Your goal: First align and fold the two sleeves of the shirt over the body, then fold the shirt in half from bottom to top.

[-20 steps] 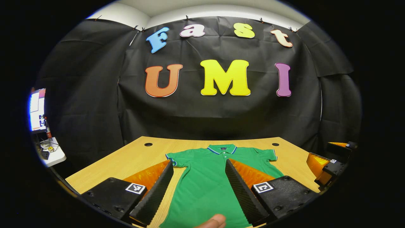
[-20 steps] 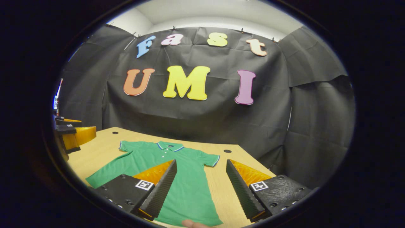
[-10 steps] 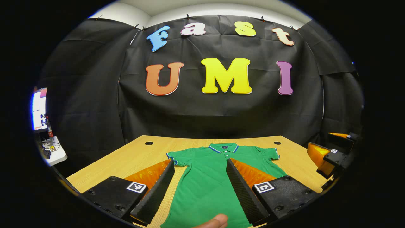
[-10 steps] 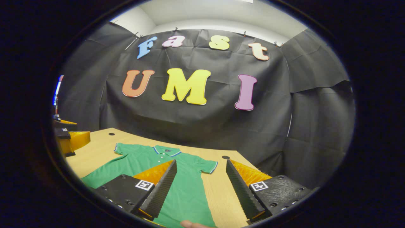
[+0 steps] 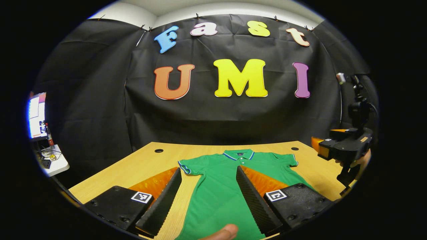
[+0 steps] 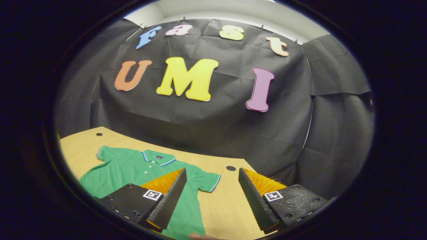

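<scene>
Both the left gripper (image 5: 208, 196) and right gripper (image 6: 210, 196) hover above the flat shirt (image 5: 220, 190), fingers spread, grasping nothing.

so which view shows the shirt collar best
The left gripper view: the collar sits near centre, facing the camera, between both sleeves. In the right gripper view the collar lies off to the left, seen at an angle.

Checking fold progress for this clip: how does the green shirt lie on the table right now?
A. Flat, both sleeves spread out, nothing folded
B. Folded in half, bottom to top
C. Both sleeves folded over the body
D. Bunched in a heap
A: the green shirt lies flat on the table, collar far, both short sleeves spread sideways, and both open claws hold nothing.
</scene>
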`<move>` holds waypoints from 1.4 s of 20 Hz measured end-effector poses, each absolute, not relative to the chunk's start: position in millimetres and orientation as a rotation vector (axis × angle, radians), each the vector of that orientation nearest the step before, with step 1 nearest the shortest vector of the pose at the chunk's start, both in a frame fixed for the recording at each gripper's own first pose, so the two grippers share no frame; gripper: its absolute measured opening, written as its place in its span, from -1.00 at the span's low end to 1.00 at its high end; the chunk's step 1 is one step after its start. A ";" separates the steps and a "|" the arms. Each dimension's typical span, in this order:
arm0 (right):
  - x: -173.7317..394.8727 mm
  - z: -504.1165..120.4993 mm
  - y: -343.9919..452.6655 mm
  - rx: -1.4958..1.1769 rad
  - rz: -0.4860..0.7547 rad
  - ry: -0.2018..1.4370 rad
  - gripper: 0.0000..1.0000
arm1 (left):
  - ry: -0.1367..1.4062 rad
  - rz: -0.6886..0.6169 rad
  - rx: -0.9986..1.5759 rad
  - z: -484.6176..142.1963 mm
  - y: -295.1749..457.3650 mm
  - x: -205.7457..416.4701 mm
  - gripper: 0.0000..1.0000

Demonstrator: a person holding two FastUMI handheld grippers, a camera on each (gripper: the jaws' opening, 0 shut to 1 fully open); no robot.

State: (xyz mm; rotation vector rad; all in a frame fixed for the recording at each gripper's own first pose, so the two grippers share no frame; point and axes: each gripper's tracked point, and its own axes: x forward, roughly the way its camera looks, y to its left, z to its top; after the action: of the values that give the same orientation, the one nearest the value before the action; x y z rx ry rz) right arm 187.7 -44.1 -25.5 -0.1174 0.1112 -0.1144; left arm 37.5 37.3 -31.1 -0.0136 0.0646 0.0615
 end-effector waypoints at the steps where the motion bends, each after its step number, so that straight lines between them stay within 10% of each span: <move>1: 204.1 -37.3 -47.8 -0.114 -0.125 0.140 0.90 | 0.062 0.064 -0.019 -30.8 39.5 38.6 1.00; 9: 330.0 -142.9 -60.6 -0.061 -0.168 0.434 0.85 | 0.139 0.116 -0.091 -55.1 64.4 53.5 1.00; 19: 353.5 -188.7 -63.1 0.204 -0.179 0.612 0.77 | 0.182 0.124 -0.079 -70.7 65.5 62.8 1.00; 25: 368.2 -188.1 -55.0 0.223 -0.099 0.599 -0.76 | 0.175 0.129 -0.068 -68.9 65.4 62.7 1.00; 28: 367.4 -183.6 -54.6 0.143 -0.090 0.585 -0.94 | 0.180 0.127 -0.069 -71.4 65.3 62.3 1.00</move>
State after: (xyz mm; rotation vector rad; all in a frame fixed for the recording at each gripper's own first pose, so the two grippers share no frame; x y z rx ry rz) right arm 367.4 -54.6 -183.6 0.1433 0.5848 -0.0896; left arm 62.3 65.3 -71.4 -0.0686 0.1804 0.1266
